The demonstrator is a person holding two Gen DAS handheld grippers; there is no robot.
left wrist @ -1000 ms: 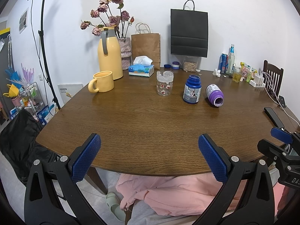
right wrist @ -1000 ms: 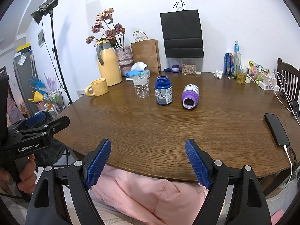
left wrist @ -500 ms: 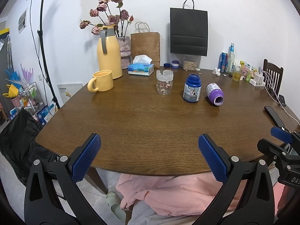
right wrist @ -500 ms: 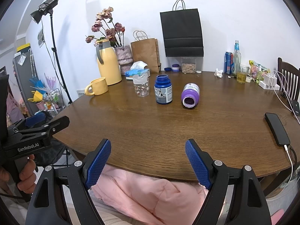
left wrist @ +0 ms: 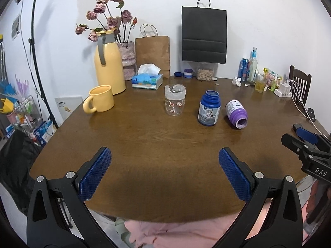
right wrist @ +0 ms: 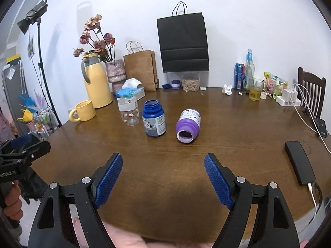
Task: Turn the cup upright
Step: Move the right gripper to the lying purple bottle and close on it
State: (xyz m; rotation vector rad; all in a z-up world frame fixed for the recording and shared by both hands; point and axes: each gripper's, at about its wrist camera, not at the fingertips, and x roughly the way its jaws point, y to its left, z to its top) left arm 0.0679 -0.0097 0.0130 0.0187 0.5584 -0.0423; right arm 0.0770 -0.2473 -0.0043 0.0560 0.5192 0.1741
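1. Purple cup (right wrist: 188, 125) lies on its side on the tabletop (right wrist: 238, 128), just to the right of the upright blue bottle (right wrist: 154, 118), its open mouth facing toward me.
2. My right tongs (right wrist: 163, 177) are spread wide and hold nothing; they hover over the near edge of the tabletop, well short of the blue bottle and the cup beside it.
3. My left tongs (left wrist: 165, 171) are spread and empty too, also hanging back on my side of the blue bottle.
4. I judge the flip has not begun; the reach comes first.
5. Risk: the cup is round and could roll away from the blue bottle if one pad touches before the other.
6. Risk: the blue bottle stands close, so a wide approach may knock it over.
7. Risk: the clear jar (right wrist: 128, 111) stands on the blue bottle's far left side and could be toppled in turn.
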